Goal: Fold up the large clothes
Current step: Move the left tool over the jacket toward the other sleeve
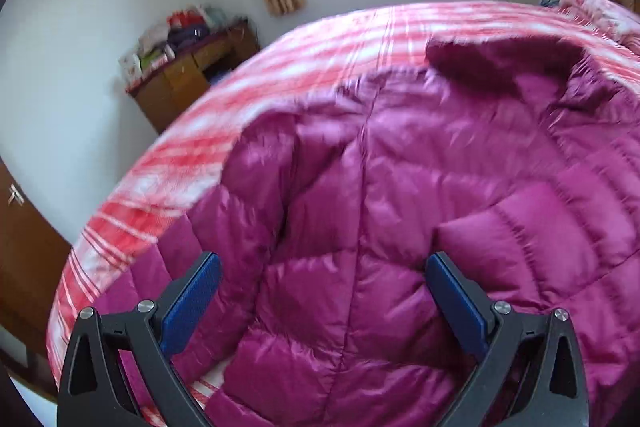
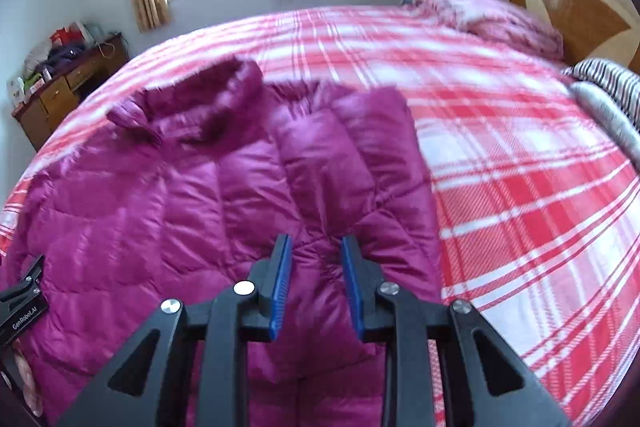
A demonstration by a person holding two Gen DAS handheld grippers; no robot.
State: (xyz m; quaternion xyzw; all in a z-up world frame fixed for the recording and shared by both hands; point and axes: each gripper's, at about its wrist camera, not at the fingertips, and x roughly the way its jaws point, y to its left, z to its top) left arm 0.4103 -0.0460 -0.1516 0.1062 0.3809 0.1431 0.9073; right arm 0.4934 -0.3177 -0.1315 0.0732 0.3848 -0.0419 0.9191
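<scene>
Right wrist view, right claw (image 2: 316, 247) clamped on jacket (image 2: 168, 187) sleeve, left claw (image 1: 322, 267) apart, bedspread (image 2: 520, 167) beside.

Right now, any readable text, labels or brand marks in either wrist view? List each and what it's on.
"GenRobot.AI": white lettering on the black body of the left hand-held gripper, seen at the left edge of the right wrist view.
Packages on the wooden desk: printing is there, but too small and blurred to read.
Magenta down jacket: no label or logo visible.
Plaid bedspread: no text.
</scene>
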